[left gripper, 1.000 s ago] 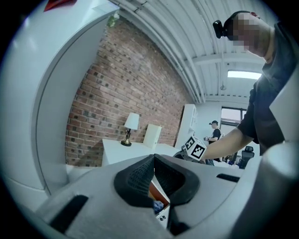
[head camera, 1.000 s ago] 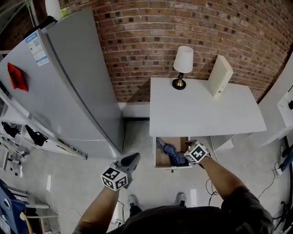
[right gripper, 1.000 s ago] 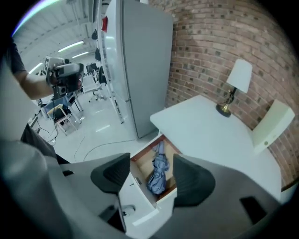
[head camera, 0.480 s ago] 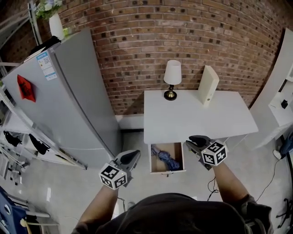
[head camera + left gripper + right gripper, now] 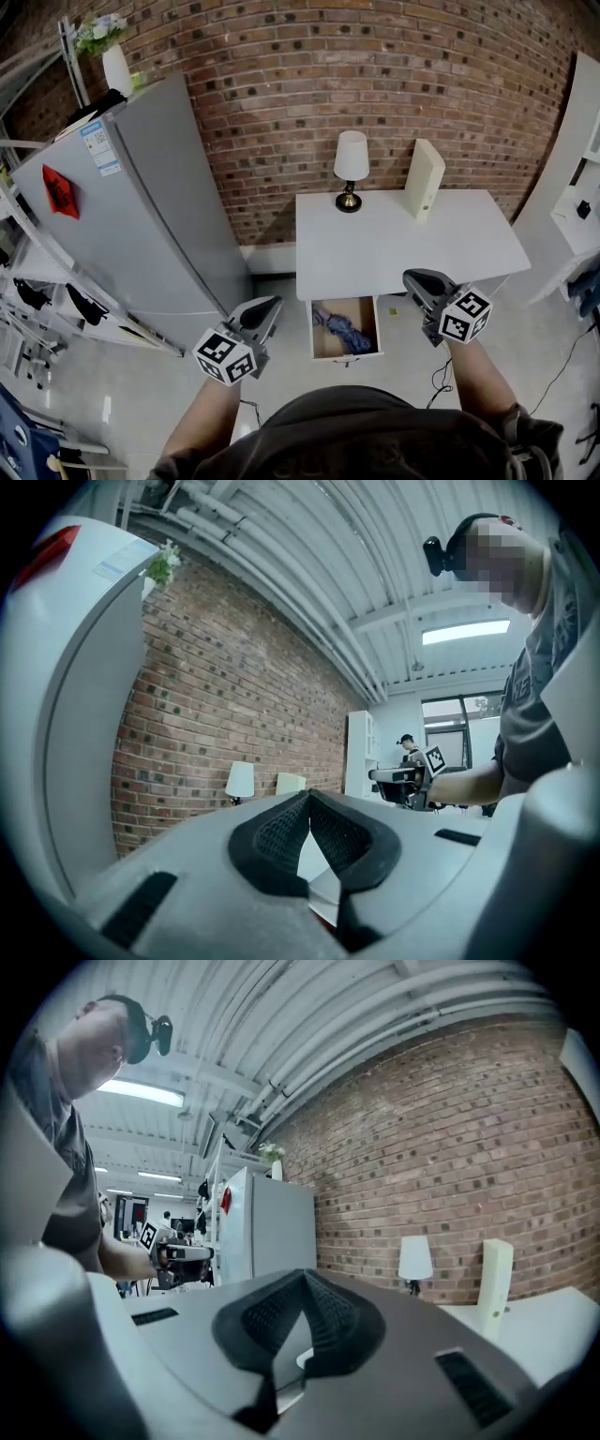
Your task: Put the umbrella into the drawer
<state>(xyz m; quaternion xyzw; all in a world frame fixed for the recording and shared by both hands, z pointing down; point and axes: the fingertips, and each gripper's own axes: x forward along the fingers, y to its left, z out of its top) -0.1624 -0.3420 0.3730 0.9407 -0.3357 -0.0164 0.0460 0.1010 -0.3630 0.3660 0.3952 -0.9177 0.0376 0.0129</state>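
Note:
The blue folded umbrella (image 5: 341,330) lies inside the open drawer (image 5: 323,349) under the white table (image 5: 403,242). My left gripper (image 5: 269,306) hangs to the left of the drawer, shut, with nothing between its fingers. My right gripper (image 5: 416,277) is raised to the right of the drawer by the table's front edge, also shut and empty. Both point level. In the left gripper view the pads (image 5: 281,832) meet at their tips (image 5: 308,796). In the right gripper view the jaw tips (image 5: 302,1274) touch too.
A grey fridge (image 5: 150,197) stands left of the table against the brick wall. A white lamp (image 5: 351,165) and a cream binder (image 5: 420,178) stand at the table's back edge. Shelving (image 5: 28,281) lines the far left. Cables (image 5: 441,375) lie on the floor at right.
My right gripper has lifted out of the drawer, leaving the umbrella there, and its jaws have shut. My left gripper has also risen. The head view has tilted up.

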